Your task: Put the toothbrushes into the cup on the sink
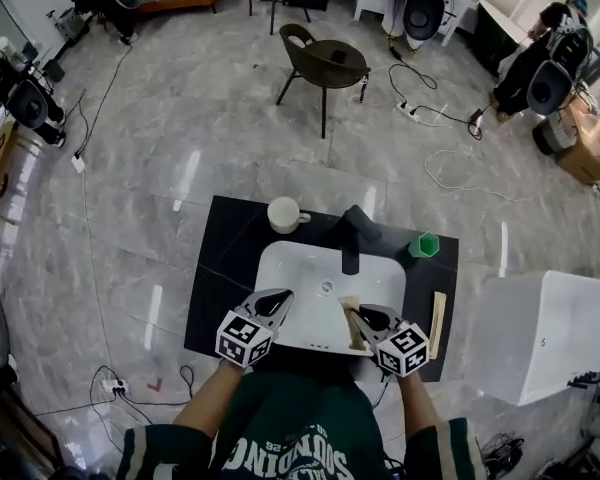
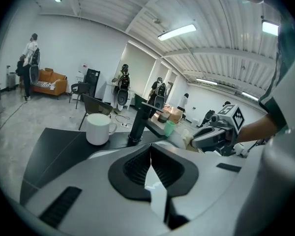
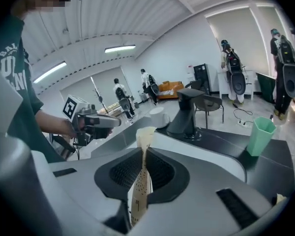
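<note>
The left gripper (image 1: 276, 299) hangs over the near-left rim of the white sink (image 1: 290, 268), its jaws pressed together on nothing; the white mug (image 1: 283, 214) stands behind it on the black counter (image 1: 225, 258), left of the black faucet (image 1: 351, 248). The right gripper (image 1: 365, 316) has its jaws clamped on a paper-wrapped toothbrush (image 1: 351, 313) over the basin's near-right edge; a green cup (image 1: 424, 245) stands at the counter's back right; a second wrapped toothbrush (image 1: 438, 320) lies on the counter right of the sink.

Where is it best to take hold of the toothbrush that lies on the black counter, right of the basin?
Grip the toothbrush near mid-length, coming straight down from above and pinching across its narrow width. It lies flat, long and slim, alongside the basin, so its sides are free while its underside rests on the counter.
</note>
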The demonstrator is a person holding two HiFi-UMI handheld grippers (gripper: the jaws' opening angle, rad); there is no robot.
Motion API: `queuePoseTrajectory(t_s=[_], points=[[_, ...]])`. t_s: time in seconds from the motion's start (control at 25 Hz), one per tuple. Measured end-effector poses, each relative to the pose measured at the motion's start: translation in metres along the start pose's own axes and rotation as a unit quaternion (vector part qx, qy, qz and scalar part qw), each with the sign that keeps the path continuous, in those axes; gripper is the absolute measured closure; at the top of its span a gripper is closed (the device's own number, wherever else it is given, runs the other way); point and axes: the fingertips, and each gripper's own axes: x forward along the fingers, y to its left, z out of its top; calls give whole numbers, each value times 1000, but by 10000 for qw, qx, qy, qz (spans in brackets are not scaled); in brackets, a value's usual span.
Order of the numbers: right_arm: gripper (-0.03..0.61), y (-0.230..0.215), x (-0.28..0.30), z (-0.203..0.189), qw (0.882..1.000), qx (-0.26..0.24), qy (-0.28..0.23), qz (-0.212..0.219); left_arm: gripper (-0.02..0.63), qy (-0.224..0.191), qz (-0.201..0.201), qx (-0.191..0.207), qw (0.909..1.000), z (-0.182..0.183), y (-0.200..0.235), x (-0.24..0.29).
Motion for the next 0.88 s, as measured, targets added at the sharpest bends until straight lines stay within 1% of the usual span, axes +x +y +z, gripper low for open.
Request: queuePoseTrajectory(t_s=[0.12,0.28,0.52,0.76,0.88], points=[[518,21,19,19,9994,-234,-93,219,603,-32,63,-28,10000,1,12,-9],[518,36,45,46,9978,-504,-252,363,603,-101,141,-83,9998,0,27,-18],[518,49,77,98,9948,-723,-574,441,603,-184,221,-144,9995,3,44,-32],[518,48,95,158,9895,-886,-1075,389,603,-221,278,-188,9992,3,59,-42],[518,47,104,183,9870,-977,-1213,397,603,-224,288,-205,9991,2,65,-46]])
